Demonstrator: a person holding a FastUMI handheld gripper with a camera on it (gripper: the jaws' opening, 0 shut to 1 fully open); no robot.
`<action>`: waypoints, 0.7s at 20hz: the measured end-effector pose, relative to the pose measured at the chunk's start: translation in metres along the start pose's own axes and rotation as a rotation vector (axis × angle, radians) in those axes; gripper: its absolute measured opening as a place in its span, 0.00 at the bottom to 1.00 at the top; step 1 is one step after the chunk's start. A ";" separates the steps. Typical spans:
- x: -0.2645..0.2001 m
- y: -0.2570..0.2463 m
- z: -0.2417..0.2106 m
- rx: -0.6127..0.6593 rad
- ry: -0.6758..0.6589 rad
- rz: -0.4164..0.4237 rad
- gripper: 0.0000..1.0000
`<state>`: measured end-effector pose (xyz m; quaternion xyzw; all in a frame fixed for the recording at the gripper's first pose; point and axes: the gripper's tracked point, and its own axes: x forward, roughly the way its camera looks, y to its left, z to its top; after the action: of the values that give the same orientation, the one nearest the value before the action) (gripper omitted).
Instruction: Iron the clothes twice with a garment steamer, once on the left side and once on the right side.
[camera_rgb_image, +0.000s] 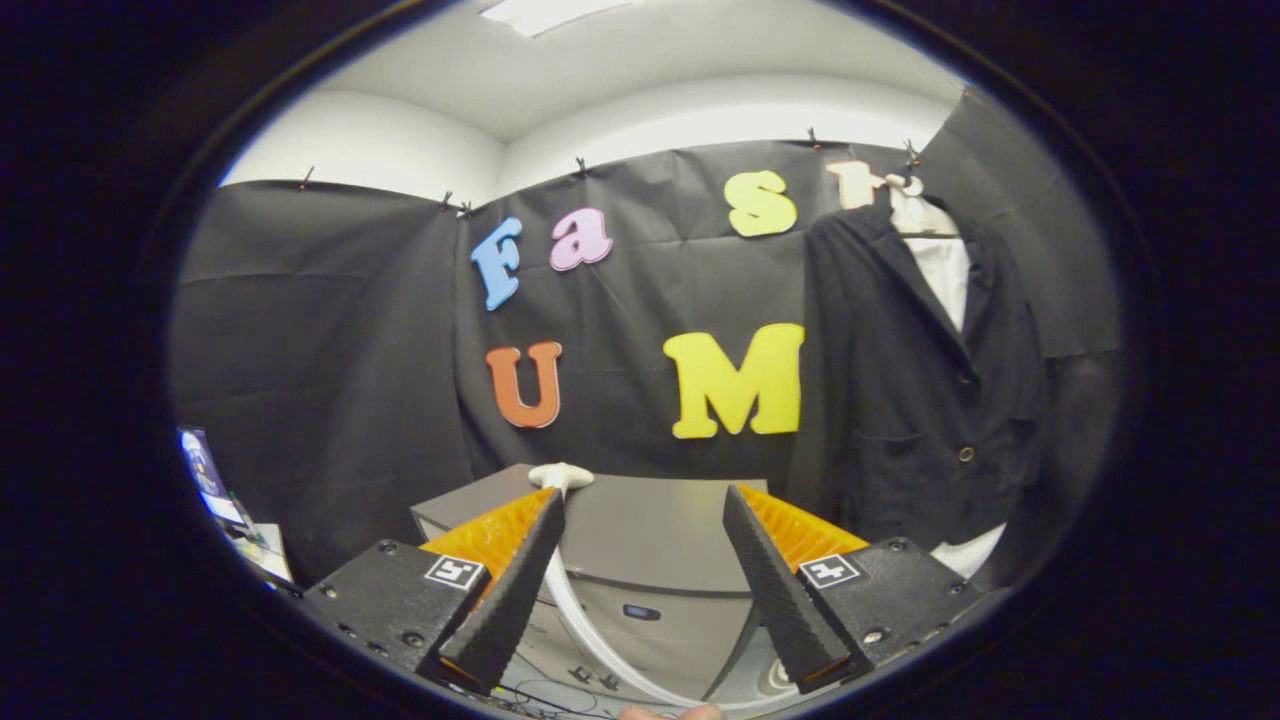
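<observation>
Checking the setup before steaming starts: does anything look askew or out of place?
Nothing stands out. The dark jacket hangs straight on its hanger beyond the open, empty tool; the white steamer head rests on the grey cabinet.

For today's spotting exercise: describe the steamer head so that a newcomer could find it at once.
Start at the grey cabinet against the booth's black wall. On its top, just beyond the open gripper, by one fingertip, sits the steamer head. It is the small white piece with a white hose curving down from it, unlike the dark jacket hanging nearby.
</observation>
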<state>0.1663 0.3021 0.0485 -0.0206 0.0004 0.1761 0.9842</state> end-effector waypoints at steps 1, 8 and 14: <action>0.018 0.009 -0.002 0.001 0.022 0.033 0.99; 0.133 0.070 -0.022 0.025 0.287 0.269 0.99; 0.196 0.100 -0.053 -0.092 0.431 0.345 1.00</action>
<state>0.3160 0.4618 -0.0096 -0.1018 0.2050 0.3326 0.9149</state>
